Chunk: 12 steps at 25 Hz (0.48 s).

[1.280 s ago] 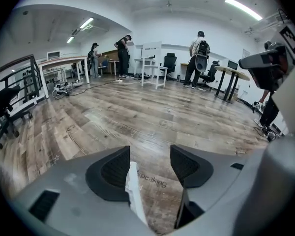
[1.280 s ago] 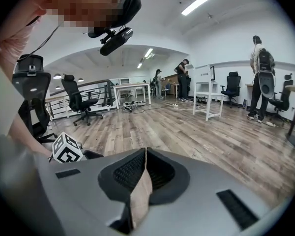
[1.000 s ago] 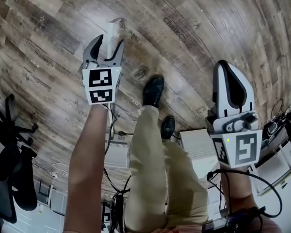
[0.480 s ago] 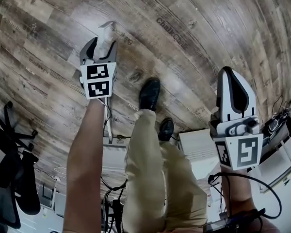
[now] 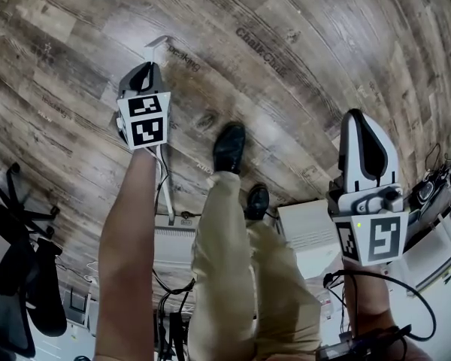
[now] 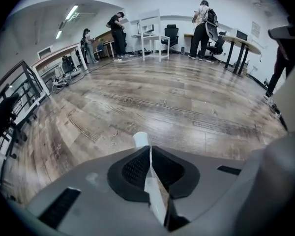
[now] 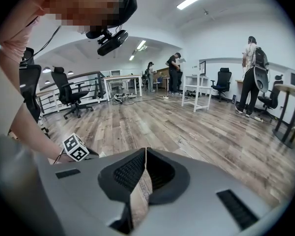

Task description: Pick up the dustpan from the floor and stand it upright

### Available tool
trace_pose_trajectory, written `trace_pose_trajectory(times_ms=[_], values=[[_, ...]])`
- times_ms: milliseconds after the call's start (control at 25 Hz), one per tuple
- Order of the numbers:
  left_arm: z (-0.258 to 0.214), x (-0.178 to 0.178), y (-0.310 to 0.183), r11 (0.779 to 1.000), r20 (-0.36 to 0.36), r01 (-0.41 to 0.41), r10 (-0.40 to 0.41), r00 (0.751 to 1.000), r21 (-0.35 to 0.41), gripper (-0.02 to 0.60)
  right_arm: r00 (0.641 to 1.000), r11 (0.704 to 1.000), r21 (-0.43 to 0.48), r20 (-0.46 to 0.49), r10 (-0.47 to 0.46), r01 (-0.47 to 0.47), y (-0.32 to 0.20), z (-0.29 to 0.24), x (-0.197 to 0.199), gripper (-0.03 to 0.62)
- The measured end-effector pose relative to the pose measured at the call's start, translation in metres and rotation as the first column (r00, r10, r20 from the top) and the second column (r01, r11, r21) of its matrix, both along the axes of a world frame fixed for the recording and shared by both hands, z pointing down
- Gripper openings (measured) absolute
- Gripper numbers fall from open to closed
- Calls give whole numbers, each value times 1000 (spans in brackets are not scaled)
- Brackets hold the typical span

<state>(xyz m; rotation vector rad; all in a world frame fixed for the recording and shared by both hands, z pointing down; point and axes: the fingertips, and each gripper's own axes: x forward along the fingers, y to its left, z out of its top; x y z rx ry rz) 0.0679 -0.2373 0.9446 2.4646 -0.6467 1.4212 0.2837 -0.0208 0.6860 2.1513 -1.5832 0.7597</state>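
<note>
A white dustpan handle [image 5: 157, 47] sticks out past my left gripper [image 5: 145, 73], whose jaws are shut on it. In the left gripper view the handle tip [image 6: 140, 139] pokes out beyond the shut pads of the left gripper [image 6: 150, 157]. Below that gripper a thin white pole [image 5: 165, 183] runs down toward a white ribbed piece [image 5: 177, 245]; I cannot tell if that is the pan. My right gripper [image 5: 361, 120] hangs at the right, away from the handle, with its jaws shut on nothing [image 7: 143, 163]. The left gripper's marker cube [image 7: 75, 147] shows in the right gripper view.
The person's legs and black shoes [image 5: 231, 146] stand between the grippers on the wood floor [image 5: 301, 43]. A black office chair [image 5: 15, 224] is at the left, cables and white boxes [image 5: 308, 228] at the lower right. People, desks [image 6: 152, 31] and chairs stand far off.
The left gripper's jaws, open around the white handle a second ago, have shut on it, and the gripper has shifted slightly left. The right gripper has hardly moved.
</note>
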Motion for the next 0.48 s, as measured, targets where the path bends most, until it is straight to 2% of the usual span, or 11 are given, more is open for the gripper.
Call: trace_pose_trajectory(times_ms=[200,240,280,480], values=[[3,-1,4,1000,11,-17,17,1000,-3,36,1000,1000,6,0,-4,4,-1,-7,-5,9],[2,1,5,1000,0,-22,22,1000,-11,120,1000,1000,5,3,-4,4,-1,-7,-6,9],[1,4,4,1000,-12,-25,25,1000,-16,167,1000,1000,3,5,-2,2,0,-6,-6,9],[6,6,2,1000,-22,-29,29,999,-2,252,1000,1000,-22,24,0,1,5,5,-12,8]])
